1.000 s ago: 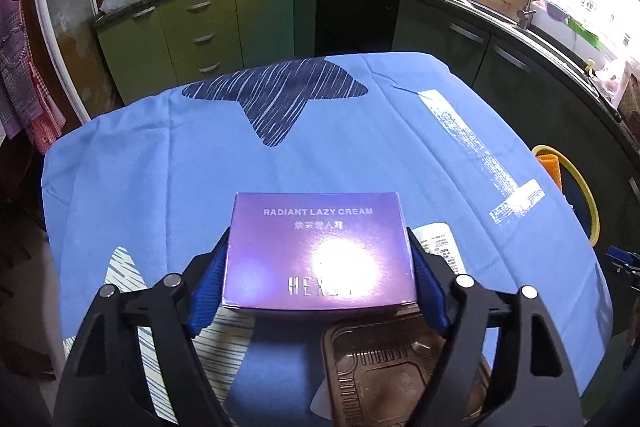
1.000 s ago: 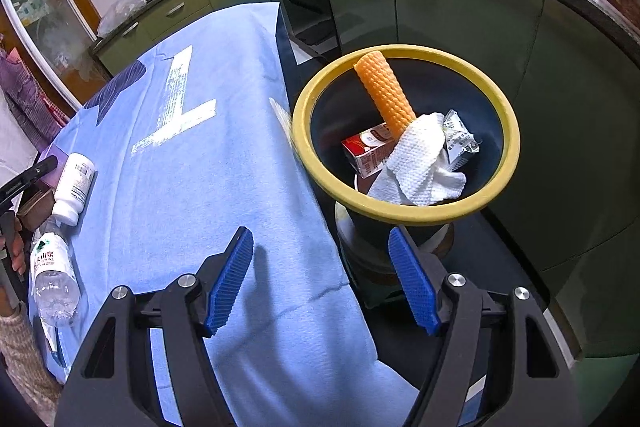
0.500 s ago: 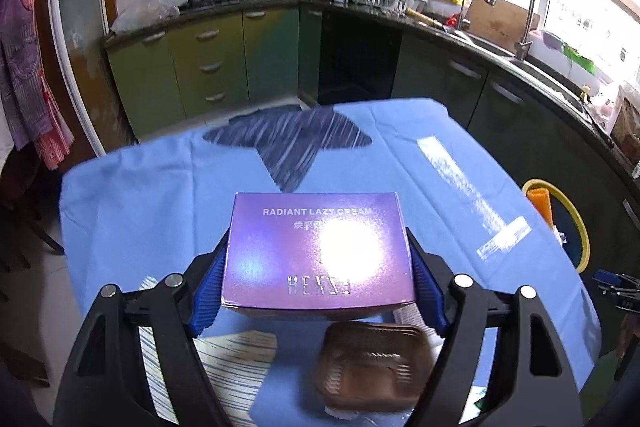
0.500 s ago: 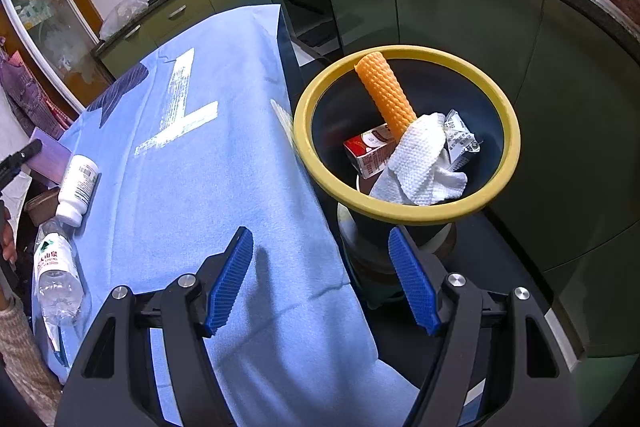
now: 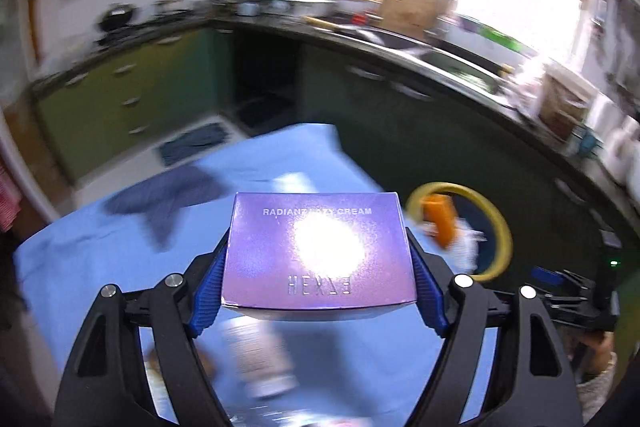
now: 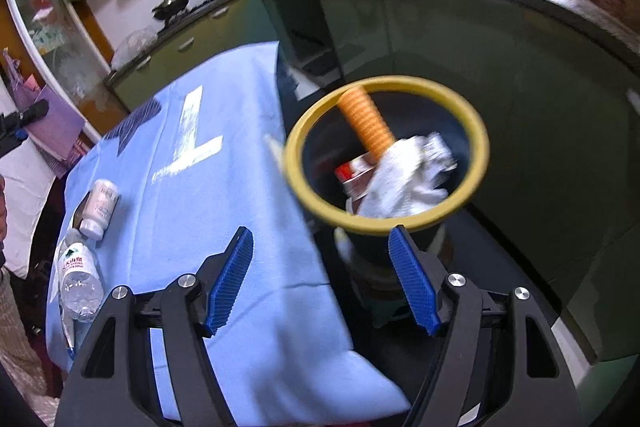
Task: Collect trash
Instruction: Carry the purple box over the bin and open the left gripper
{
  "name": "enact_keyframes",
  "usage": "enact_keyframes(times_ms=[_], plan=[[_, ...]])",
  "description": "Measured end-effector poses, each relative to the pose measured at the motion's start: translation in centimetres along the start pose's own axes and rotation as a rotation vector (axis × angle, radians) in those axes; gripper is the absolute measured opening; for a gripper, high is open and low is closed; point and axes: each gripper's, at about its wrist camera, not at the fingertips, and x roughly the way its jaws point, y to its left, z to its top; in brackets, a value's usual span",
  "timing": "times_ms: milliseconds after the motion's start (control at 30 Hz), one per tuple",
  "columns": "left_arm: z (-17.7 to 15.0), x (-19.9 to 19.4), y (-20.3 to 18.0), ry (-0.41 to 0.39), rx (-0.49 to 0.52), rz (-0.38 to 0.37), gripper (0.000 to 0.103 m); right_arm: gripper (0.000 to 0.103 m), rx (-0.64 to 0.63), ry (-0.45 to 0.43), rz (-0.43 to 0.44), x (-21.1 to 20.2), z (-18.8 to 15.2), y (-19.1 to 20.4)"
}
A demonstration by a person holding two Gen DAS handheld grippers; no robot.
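Left gripper (image 5: 318, 277) clamps the purple cream box (image 5: 318, 247) above the blue tablecloth (image 5: 120, 247), short of the yellow-rimmed bin (image 5: 500, 223). Right gripper (image 6: 320, 281) hangs unclenched, empty. Carry the box squarely over the bin's rim before letting go.

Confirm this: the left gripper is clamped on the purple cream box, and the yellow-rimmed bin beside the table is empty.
Not empty. The right wrist view shows the yellow-rimmed bin already holding an orange ridged cylinder, white crumpled paper and a red carton. The left gripper does clamp the purple cream box.
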Motion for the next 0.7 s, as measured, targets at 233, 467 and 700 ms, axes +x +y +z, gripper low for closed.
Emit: enact_keyframes(times_ms=[233,467,700], plan=[[3.2,8.1,-13.4,0.139,0.16,-0.198,0.074,0.072,0.101,-0.1,-0.033,-5.1,-0.9,-5.9],[2.6,17.8,-20.9,0.277,0.214,-0.239,0.074,0.072,0.18,-0.119,-0.009,-6.0,-1.9,-10.0],[1.3,24.6,-22.3,0.38,0.213,-0.171,0.075,0.072,0.22,-0.118,0.016,-5.6,-2.4,-11.4]])
